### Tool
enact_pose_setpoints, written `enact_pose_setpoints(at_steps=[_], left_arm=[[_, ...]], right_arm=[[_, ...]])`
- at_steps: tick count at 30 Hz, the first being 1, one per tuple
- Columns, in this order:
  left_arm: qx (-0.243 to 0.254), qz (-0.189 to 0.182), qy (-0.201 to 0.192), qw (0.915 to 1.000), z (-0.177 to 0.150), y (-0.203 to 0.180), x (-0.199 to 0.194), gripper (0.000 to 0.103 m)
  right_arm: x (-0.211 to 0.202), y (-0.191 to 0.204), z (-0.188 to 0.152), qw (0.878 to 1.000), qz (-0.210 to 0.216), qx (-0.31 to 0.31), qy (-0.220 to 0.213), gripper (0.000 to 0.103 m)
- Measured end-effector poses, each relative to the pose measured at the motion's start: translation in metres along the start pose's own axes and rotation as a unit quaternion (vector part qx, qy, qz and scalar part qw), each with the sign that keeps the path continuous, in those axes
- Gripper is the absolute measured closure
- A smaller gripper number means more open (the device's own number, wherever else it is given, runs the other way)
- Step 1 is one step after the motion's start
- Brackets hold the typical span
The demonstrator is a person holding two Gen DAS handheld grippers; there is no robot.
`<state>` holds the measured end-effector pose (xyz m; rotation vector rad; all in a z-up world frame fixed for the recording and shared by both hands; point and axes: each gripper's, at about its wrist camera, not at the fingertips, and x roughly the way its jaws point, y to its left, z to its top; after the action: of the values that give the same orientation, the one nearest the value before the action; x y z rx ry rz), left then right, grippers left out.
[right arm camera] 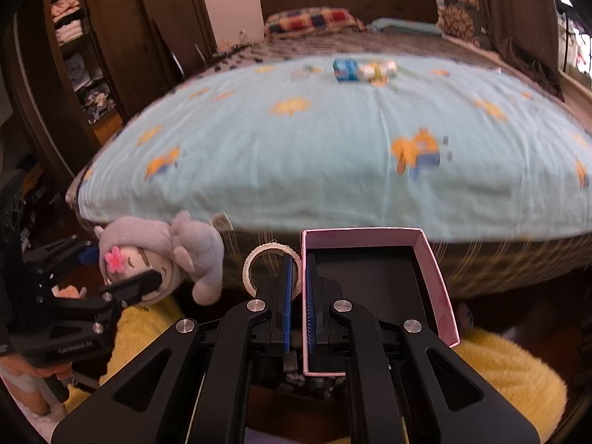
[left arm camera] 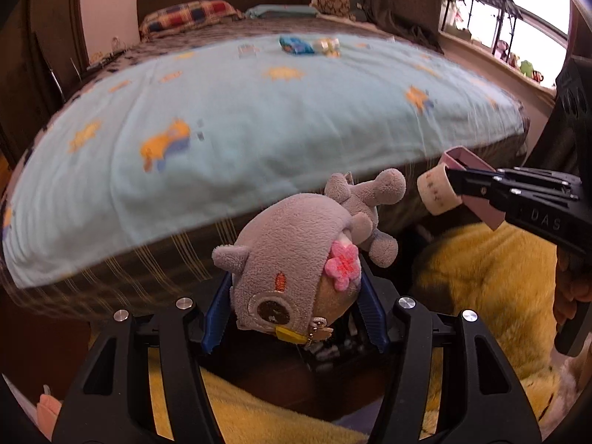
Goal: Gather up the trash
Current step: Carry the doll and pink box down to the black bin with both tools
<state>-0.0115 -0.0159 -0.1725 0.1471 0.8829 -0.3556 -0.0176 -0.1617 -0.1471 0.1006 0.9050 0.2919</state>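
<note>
**Both grippers loaded at the foot of a bed**

Left gripper (left arm camera: 292,314) grasps a grey plush doll (left arm camera: 296,259) by its head, blue pads pressed on both sides; the doll wears a pink felt flower and its body sticks out towards 1 o'clock. In the left wrist view the right gripper (left arm camera: 455,185) enters from 3 o'clock.

Right gripper (right arm camera: 299,296) is clenched on the left wall of an open pink box (right arm camera: 436,277), one pad inside the box and one outside. A whitish tape roll (right arm camera: 255,270) sits against the outer pad, ringed around that finger as far as can be told.

Ahead, towards 12 o'clock, a bed (right arm camera: 333,155) fills both views, covered by a light blue blanket with yellow cartoon prints. Far up the blanket lie a blue packet (right arm camera: 346,69) and, just beside it at its 3 o'clock, a small pale bottle-like item (right arm camera: 379,70), blurred. These sit well apart from both grippers, with open blanket between.

Beyond are a checked pillow (right arm camera: 310,18) and a dark headboard. An open wardrobe (right arm camera: 77,55) with folded clothes stands at 10 o'clock. Yellow fuzzy fabric (right arm camera: 510,370) lies below the grippers, at 6 o'clock.
</note>
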Motion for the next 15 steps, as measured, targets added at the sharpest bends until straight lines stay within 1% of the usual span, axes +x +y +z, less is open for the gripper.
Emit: enact_pose_setpoints(at_steps=[6,11,15], left_arm=[[0.005,-0.01,0.052,0.9986,-0.029,-0.007,0.032,0.046],[0.007,-0.004,0.09,0.9959,-0.041,-0.008,0.068,0.046],[0.011,-0.008,0.125,0.9921,-0.051,-0.011,0.095,0.046]], right_arm=[[0.028,-0.003,-0.027,0.999,0.004,0.011,0.045,0.095],[0.056,-0.009,-0.045,0.997,-0.001,0.025,0.076,0.095],[0.078,-0.014,-0.056,0.994,-0.001,0.037,0.099,0.095]])
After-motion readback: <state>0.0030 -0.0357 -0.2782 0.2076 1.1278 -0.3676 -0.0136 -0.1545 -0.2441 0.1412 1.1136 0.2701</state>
